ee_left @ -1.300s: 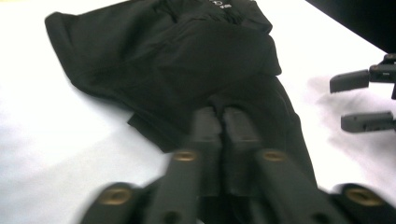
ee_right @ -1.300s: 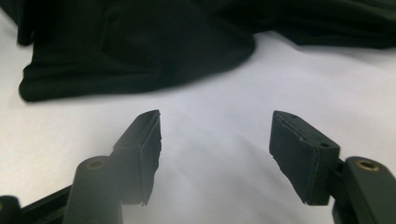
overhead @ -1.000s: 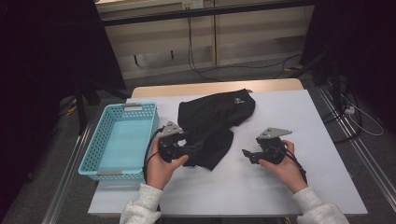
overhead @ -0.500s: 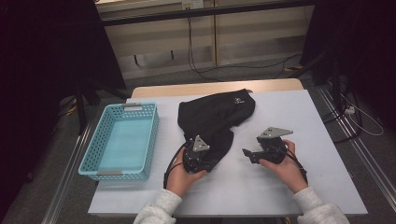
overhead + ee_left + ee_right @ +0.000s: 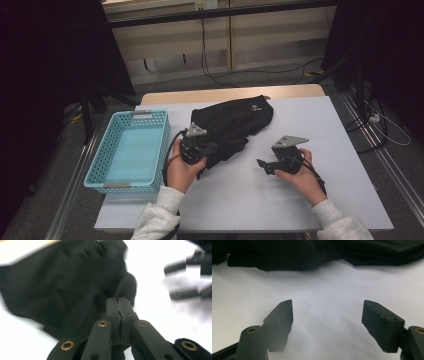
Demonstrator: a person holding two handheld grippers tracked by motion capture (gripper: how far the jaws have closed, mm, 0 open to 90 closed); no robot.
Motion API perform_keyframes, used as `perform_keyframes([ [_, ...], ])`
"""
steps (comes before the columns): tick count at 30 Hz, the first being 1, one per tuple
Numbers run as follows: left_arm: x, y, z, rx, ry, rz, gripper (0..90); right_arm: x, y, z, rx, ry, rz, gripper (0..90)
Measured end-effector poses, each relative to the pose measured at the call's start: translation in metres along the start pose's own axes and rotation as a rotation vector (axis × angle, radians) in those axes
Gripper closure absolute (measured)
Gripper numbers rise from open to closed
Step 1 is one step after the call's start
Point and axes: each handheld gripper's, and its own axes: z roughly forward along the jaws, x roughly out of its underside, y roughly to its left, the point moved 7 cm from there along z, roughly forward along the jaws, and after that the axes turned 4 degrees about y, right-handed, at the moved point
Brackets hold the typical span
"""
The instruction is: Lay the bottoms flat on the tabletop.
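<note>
A black garment lies crumpled at the middle of the white table. My left gripper is at the garment's near left edge. Its jaws have just been closing and now meet, with a fold of the black cloth bunched at the tips of the left gripper. To the right of the garment, my right gripper rests low over bare table. The right gripper is open with nothing between its fingers, and the garment lies beyond them.
A light blue plastic basket stands empty on the table's left side, close to my left hand. The other hand's gripper shows blurred in the left gripper view. Cables and dark stands lie on the floor beyond the table.
My left gripper moved right from beside the basket onto the garment's near edge, then drew back and up a little as its jaws came together. The right hand stayed put.
</note>
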Motion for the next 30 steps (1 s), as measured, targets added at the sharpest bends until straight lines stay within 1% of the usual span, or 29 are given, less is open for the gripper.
perform_keyframes([
  [1, 0.000, 0.000, 0.000, 0.000, 0.000, 0.000, 88.2, 0.000, 0.000, 0.000, 0.000, 0.000, 0.000, 24.9],
  [3, -0.010, 0.010, -0.011, -0.026, -0.020, -0.008, 88.2, -0.001, 0.001, 0.005, 0.000, 0.013, -0.006, 25.1],
  [4, -0.015, 0.020, -0.018, -0.049, -0.024, -0.018, 88.2, -0.004, 0.003, 0.009, 0.001, 0.020, -0.020, 26.1],
  [5, -0.015, 0.020, -0.018, -0.049, -0.024, -0.018, 88.2, -0.004, 0.003, 0.009, 0.001, 0.020, -0.020, 26.1],
  [6, -0.016, 0.023, -0.019, -0.058, -0.021, -0.015, 88.2, -0.009, 0.005, 0.014, -0.006, 0.011, -0.028, 28.5],
  [7, -0.016, 0.026, -0.020, -0.066, -0.018, -0.017, 88.2, -0.009, 0.005, 0.014, -0.006, 0.011, -0.028, 28.5],
  [8, -0.017, 0.030, -0.021, -0.081, -0.020, -0.027, 88.2, -0.013, 0.010, 0.020, -0.024, 0.022, -0.032, 29.5],
  [9, -0.017, 0.030, -0.021, -0.081, -0.020, -0.027, 88.2, -0.013, 0.010, 0.020, -0.024, 0.022, -0.032, 29.5],
  [10, -0.016, 0.033, -0.022, -0.086, -0.022, -0.032, 88.2, -0.017, 0.014, 0.028, -0.032, 0.029, -0.036, 31.0],
  [11, -0.016, 0.033, -0.022, -0.086, -0.022, -0.032, 88.2, -0.017, 0.014, 0.028, -0.032, 0.029, -0.036, 31.0],
  [13, -0.014, 0.037, -0.024, -0.102, -0.019, -0.026, 88.2, -0.022, 0.017, 0.035, -0.036, 0.023, -0.051, 35.2],
  [14, -0.013, 0.038, -0.024, -0.101, -0.024, -0.040, 88.2, -0.026, 0.018, 0.041, -0.039, 0.035, -0.055, 35.6],
  [15, -0.012, 0.042, -0.027, -0.123, -0.027, -0.040, 88.2, -0.028, 0.018, 0.043, -0.043, 0.039, -0.057, 37.6],
  [16, -0.011, 0.044, -0.028, -0.129, -0.027, -0.042, 88.2, -0.030, 0.019, 0.045, -0.050, 0.040, -0.064, 40.4],
  [17, -0.011, 0.044, -0.028, -0.129, -0.027, -0.042, 88.2, -0.030, 0.019, 0.045, -0.050, 0.040, -0.064, 40.4],
  [18, -0.009, 0.049, -0.031, -0.145, -0.022, -0.040, 88.2, -0.035, 0.020, 0.049, -0.057, 0.042, -0.077, 42.0],
  [19, -0.009, 0.049, -0.031, -0.145, -0.022, -0.040, 88.2, -0.035, 0.020, 0.049, -0.057, 0.042, -0.077, 42.0],
  [20, -0.008, 0.050, -0.031, -0.148, -0.031, -0.059, 88.2, -0.037, 0.021, 0.052, -0.064, 0.044, -0.081, 44.4],
  [21, -0.006, 0.052, -0.033, -0.150, -0.016, -0.043, 88.2, -0.039, 0.024, 0.056, -0.079, 0.044, -0.084, 46.3],
  [22, -0.006, 0.052, -0.032, -0.151, -0.022, -0.059, 88.2, -0.041, 0.026, 0.059, -0.087, 0.047, -0.090, 46.4],
  [23, -0.003, 0.053, -0.032, -0.151, 0.000, -0.041, 88.2, -0.044, 0.029, 0.064, -0.086, 0.053, -0.099, 46.5],
  [24, -0.002, 0.053, -0.032, -0.151, 0.003, -0.039, 88.2, -0.047, 0.032, 0.068, -0.085, 0.055, -0.107, 48.1],
  [25, -0.001, 0.053, -0.031, -0.155, 0.003, -0.039, 88.2, -0.050, 0.035, 0.072, -0.092, 0.052, -0.118, 52.2],
  [26, 0.001, 0.053, -0.031, -0.150, 0.004, -0.044, 88.2, -0.053, 0.038, 0.075, -0.094, 0.053, -0.130, 54.1],
  [27, 0.002, 0.053, -0.030, -0.146, 0.003, -0.050, 88.2, -0.057, 0.039, 0.078, -0.084, 0.057, -0.146, 54.5],
  [28, 0.002, 0.051, -0.028, -0.142, -0.012, -0.076, 88.2, -0.060, 0.041, 0.080, -0.075, 0.060, -0.158, 56.7],
  [29, 0.004, 0.051, -0.027, -0.140, 0.002, -0.070, 88.2, -0.062, 0.042, 0.083, -0.071, 0.062, -0.165, 60.7],
  [30, 0.006, 0.052, -0.026, -0.137, 0.013, -0.063, 88.2, -0.063, 0.043, 0.084, -0.084, 0.066, -0.166, 67.0],
])
